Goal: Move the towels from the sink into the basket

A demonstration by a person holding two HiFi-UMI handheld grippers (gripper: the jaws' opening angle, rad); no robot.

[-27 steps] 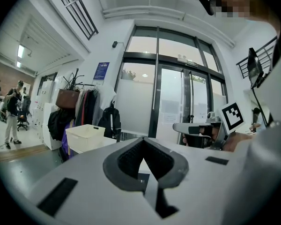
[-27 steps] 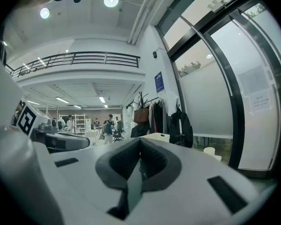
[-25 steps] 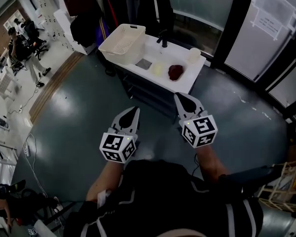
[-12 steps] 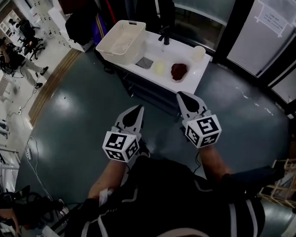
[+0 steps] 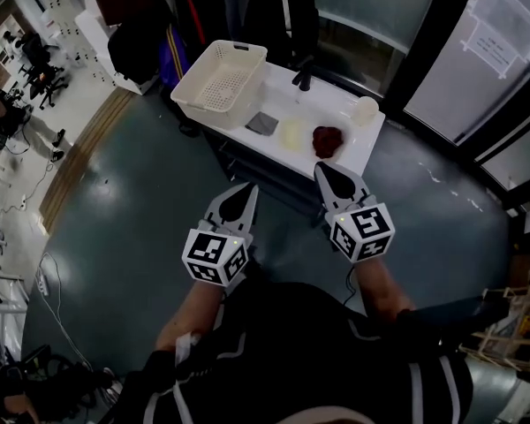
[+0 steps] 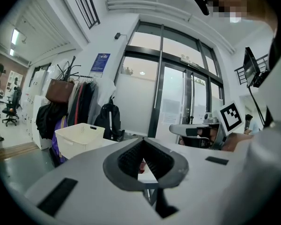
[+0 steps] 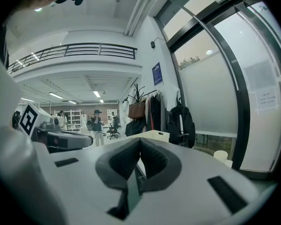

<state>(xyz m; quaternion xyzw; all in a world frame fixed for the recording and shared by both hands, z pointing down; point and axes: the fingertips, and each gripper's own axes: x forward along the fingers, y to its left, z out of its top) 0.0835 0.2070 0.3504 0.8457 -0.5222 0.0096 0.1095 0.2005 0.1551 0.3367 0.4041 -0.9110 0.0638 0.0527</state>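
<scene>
Three small towels, a grey towel (image 5: 262,123), a pale yellow towel (image 5: 292,134) and a dark red towel (image 5: 328,140), sit in a row on the white surface (image 5: 354,153) beside the cream basket (image 5: 221,82), well ahead of my left gripper (image 5: 245,189) and right gripper (image 5: 323,169), whose fingers are pressed together on nothing.

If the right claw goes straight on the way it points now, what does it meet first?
Most likely the front edge of the white counter, near the red towel. The way up to it looks free, though depth is hard to judge.
</scene>
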